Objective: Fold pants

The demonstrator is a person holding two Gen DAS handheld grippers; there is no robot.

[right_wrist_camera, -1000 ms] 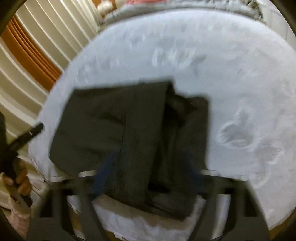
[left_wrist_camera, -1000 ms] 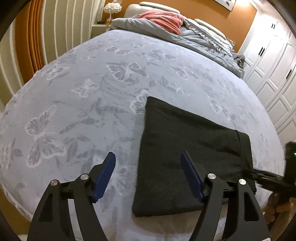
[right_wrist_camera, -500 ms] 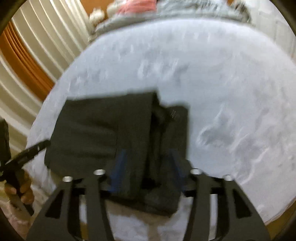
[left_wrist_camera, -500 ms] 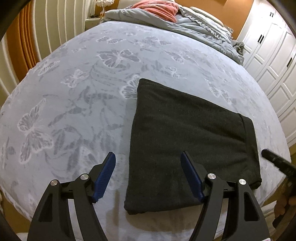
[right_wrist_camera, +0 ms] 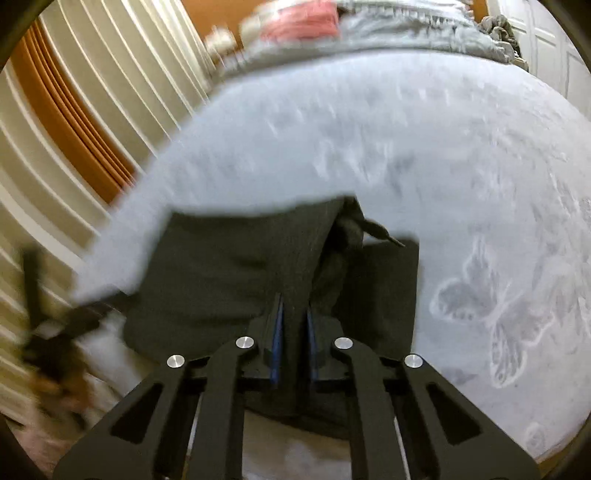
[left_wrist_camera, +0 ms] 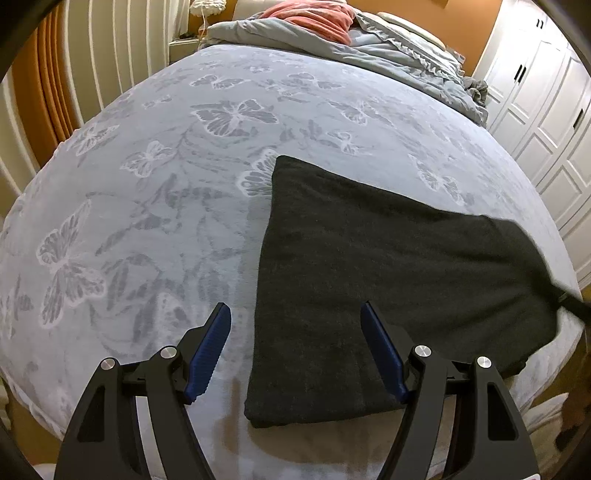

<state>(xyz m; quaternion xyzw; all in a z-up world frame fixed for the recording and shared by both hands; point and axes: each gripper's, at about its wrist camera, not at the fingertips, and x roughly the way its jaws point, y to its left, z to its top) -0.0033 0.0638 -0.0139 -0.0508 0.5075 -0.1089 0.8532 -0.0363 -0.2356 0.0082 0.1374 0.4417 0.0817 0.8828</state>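
1. Left hand-held gripper [left_wrist_camera: 295, 354]: fingers spread wide and holding nothing. It hangs over the near edge of the bed [left_wrist_camera: 147, 206]. Its blue pads [left_wrist_camera: 208, 350] straddle the near left corner of the pants [left_wrist_camera: 369, 288]; contact with the cloth cannot be confirmed.

2. Right hand-held gripper [right_wrist_camera: 293, 339]: fingers drawn close together and pinching a raised ridge of the pants [right_wrist_camera: 229, 273] at their near right end. The right wrist view is blurred.

3. Pants: dark grey, folded into a flat rectangle, lying at the near edge of the bed and right of its middle. In the left wrist view the left edge is straight and the top layer smooth. In that view the right end lifts into a peak toward a dark blurred shape at the frame's right edge.

4. From the right wrist view, the right end of the pants shows bunched layers and a drawstring [right_wrist_camera: 380, 232] trailing onto the bed.

5. Bed: covered by a pale grey spread with a butterfly [left_wrist_camera: 232, 114] pattern. It extends well beyond the pants on all far sides.

6. Far end of bed: a rumpled grey duvet [left_wrist_camera: 388, 51] with a coral blanket [left_wrist_camera: 314, 18] on top.

7. Surroundings: pleated curtains [left_wrist_camera: 110, 55] to the left, white wardrobe doors [left_wrist_camera: 546, 122] to the right, an orange wall behind.
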